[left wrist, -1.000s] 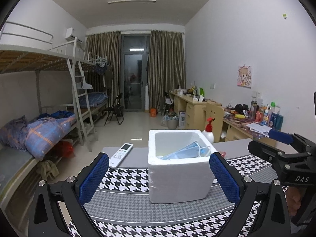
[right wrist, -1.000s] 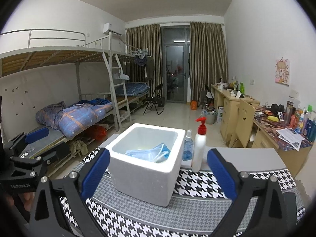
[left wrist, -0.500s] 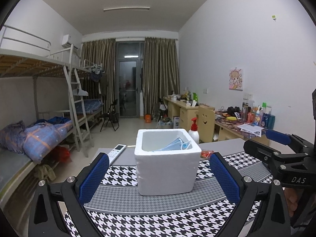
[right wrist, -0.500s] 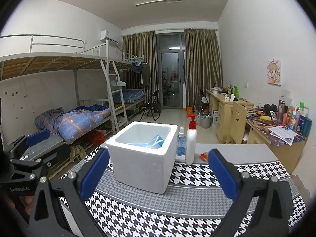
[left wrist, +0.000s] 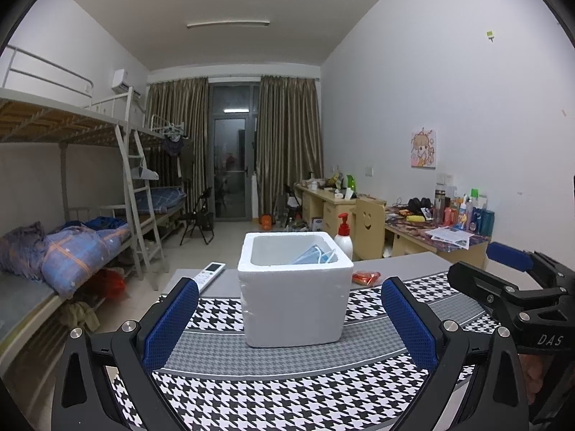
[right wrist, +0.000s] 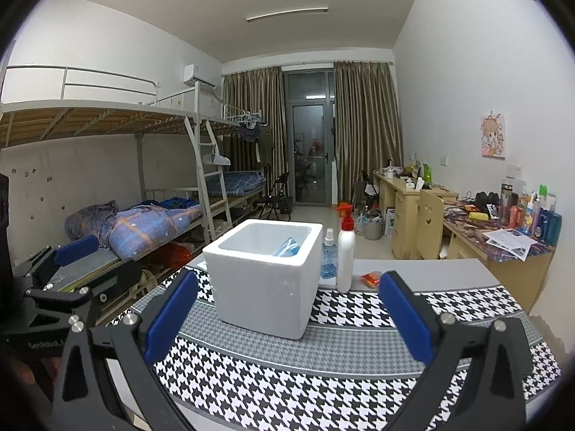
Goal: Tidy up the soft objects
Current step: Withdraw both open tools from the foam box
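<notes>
A white foam box (left wrist: 293, 298) stands on the houndstooth mat (left wrist: 280, 395); it also shows in the right wrist view (right wrist: 266, 280). Blue face masks (left wrist: 316, 255) lie inside it, and show in the right wrist view (right wrist: 287, 247) too. My left gripper (left wrist: 287, 323) is open and empty, in front of the box. My right gripper (right wrist: 284, 316) is open and empty, also in front of the box. The right gripper shows at the right edge of the left wrist view (left wrist: 510, 287); the left gripper shows at the left edge of the right wrist view (right wrist: 64, 280).
A white pump bottle with red top (right wrist: 345, 251) and a small blue bottle (right wrist: 329, 260) stand behind the box. An orange packet (right wrist: 371, 278) lies beside them. A white remote (left wrist: 210, 273) lies at the table's far left. Bunk beds left, desks right.
Both grippers have pulled back and risen away from the box, which now looks smaller and farther. Both stay open and empty.
</notes>
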